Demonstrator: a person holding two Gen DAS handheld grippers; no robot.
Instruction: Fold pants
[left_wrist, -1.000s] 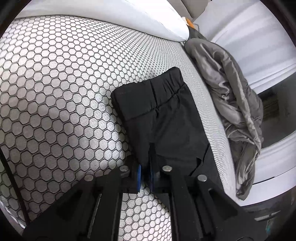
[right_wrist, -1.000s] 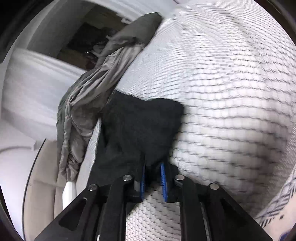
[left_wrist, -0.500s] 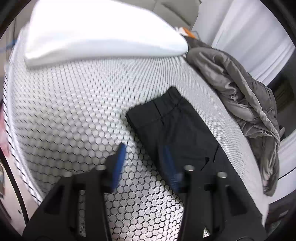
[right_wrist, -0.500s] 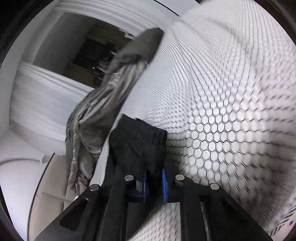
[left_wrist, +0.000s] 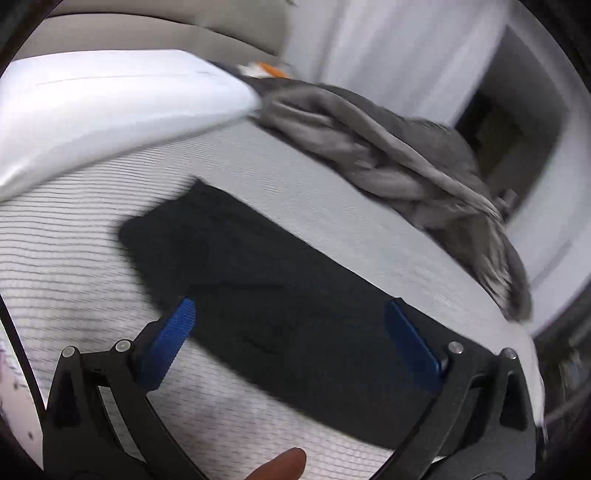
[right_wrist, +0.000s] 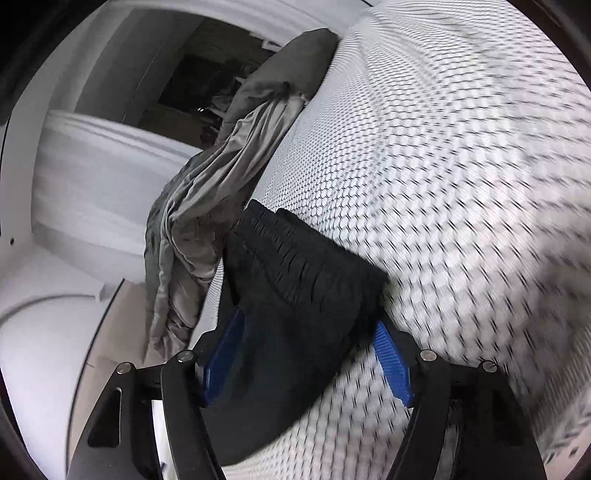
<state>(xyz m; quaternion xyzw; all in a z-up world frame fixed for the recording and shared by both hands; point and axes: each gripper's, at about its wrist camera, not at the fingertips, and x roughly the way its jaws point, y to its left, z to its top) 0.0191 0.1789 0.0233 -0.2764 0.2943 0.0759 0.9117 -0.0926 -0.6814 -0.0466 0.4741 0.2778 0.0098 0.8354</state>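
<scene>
Both my grippers let go: left gripper (left_wrist: 288, 325) jaws opening wide, lifted clear; right gripper (right_wrist: 306, 343) jaws opening over pants (left_wrist: 266, 280), pinching nothing. Fold laid on bedspread (left_wrist: 85, 258), looks finished.

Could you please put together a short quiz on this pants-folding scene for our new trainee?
1. True or false: the black pants lie folded on the honeycomb-patterned bed cover.
2. What lies crumpled beyond the pants, at the bed's edge? A) grey blanket B) red towel C) cardboard box
3. Fill in: the pillow is coloured ____.

Key
1. True; neither the left gripper nor the right gripper grips them, since both sets of jaws are opening.
2. A, the grey blanket.
3. White.
</scene>
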